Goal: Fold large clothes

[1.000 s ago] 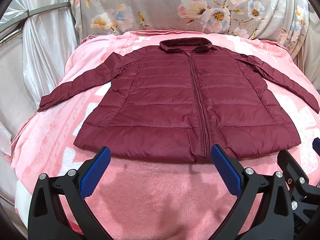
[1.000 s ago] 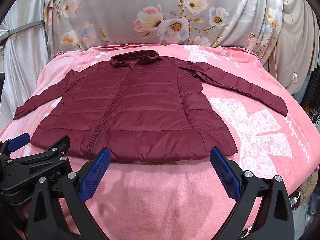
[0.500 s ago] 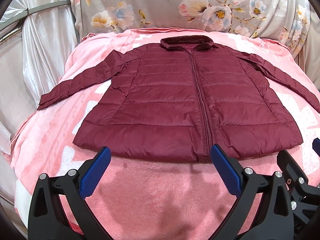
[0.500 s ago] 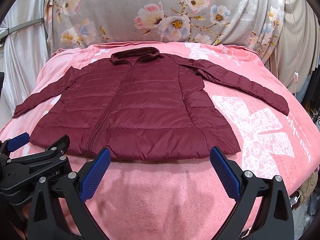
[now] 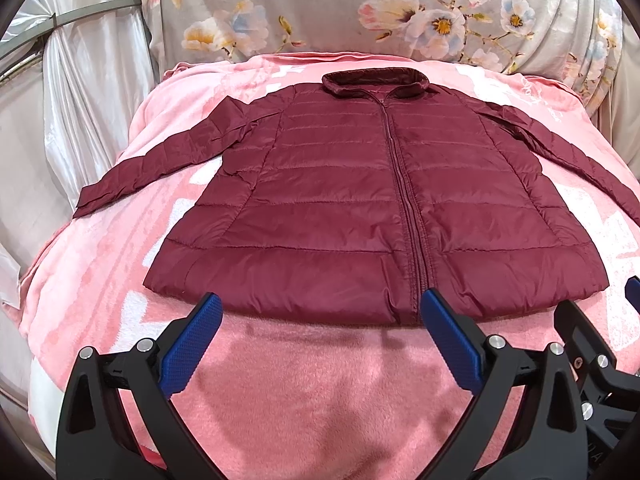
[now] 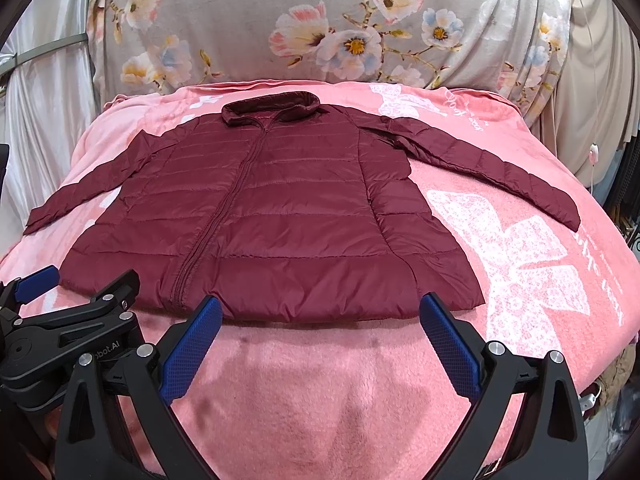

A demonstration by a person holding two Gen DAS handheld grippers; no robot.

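A maroon quilted jacket (image 5: pixel 360 208) lies face up and zipped on a pink blanket (image 5: pixel 320 392), collar (image 5: pixel 374 80) at 12 o'clock and hem at 6 o'clock. Both sleeves are spread outward: in the left wrist view one sleeve (image 5: pixel 160 168) runs down toward 9 o'clock and ends short of the blanket's left edge, while the other runs toward 3 o'clock and leaves the picture. In the right wrist view that far sleeve (image 6: pixel 492 168) ends at a cuff lying on the white flower print (image 6: pixel 520 264), well inside the blanket's right edge.

The left gripper (image 5: pixel 320 336) hovers with its jaws wide open and empty, the blue pads just below the hem, one near the hem's left corner and one at the foot of the zipper. The right gripper (image 6: pixel 320 336) is likewise spread open with nothing in it, its pads just short of the hem, between the zipper foot and the right hem corner. A broad band of bare blanket lies between the hem and both grippers at 6 o'clock.

A grey floral cloth (image 6: pixel 320 24) rises behind the collar at 12 o'clock, and pale drapes (image 5: pixel 80 80) hang at 9 o'clock.
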